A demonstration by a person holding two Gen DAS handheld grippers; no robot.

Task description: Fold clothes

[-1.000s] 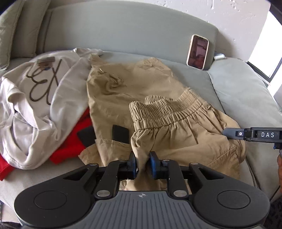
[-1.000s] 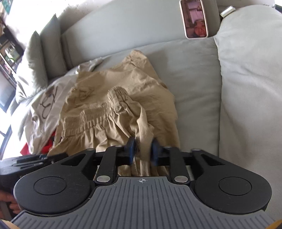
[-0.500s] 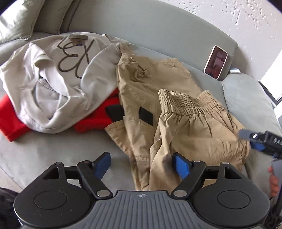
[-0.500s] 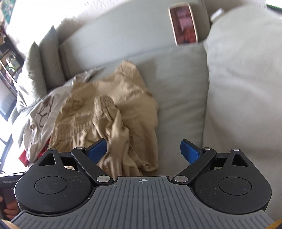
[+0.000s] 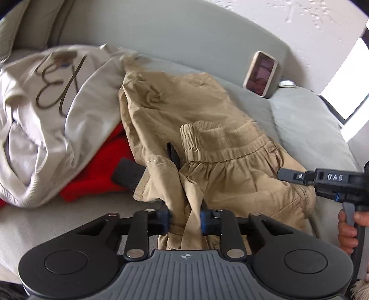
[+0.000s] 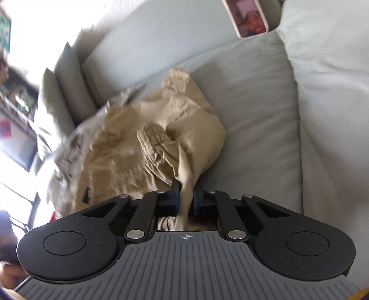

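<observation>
Trousers (image 5: 207, 143) in tan cloth lie crumpled on the grey sofa (image 5: 306, 120), their elastic waistband (image 5: 226, 150) bunched on top and facing the backrest. We see our left claw (image 5: 184, 219) clamped on a fold of the trousers at the near edge, cloth running between its blue-tipped fingers (image 5: 165, 218). In the right wrist view our right claw (image 6: 185, 198) is likewise clamped on the trousers (image 6: 161, 143), a narrow rope of tan cloth pinched tight between its two fingers (image 6: 175, 196) and trailing down behind them. From the left wrist view the right claw (image 5: 286, 174) reaches in from the right side over the far edge of the cloth, and a hand (image 5: 350, 228) grips its handle.

Beside the trousers on the left lies a cream sweatshirt (image 5: 53, 108) with dark looping letters on it, heaped over a red garment (image 5: 99, 168). A black strap or patch (image 5: 128, 174) pokes out at the trousers' left edge, touching the red cloth; we cannot tell what it belongs to. A phone (image 5: 261, 73) in a pale case leans upright against the sofa backrest, well apart from the clothes; it shows too at the top of the right wrist view (image 6: 250, 17). Grey cushions (image 6: 66, 85) stand at the far left end of the sofa. Both views are partly blurred.
</observation>
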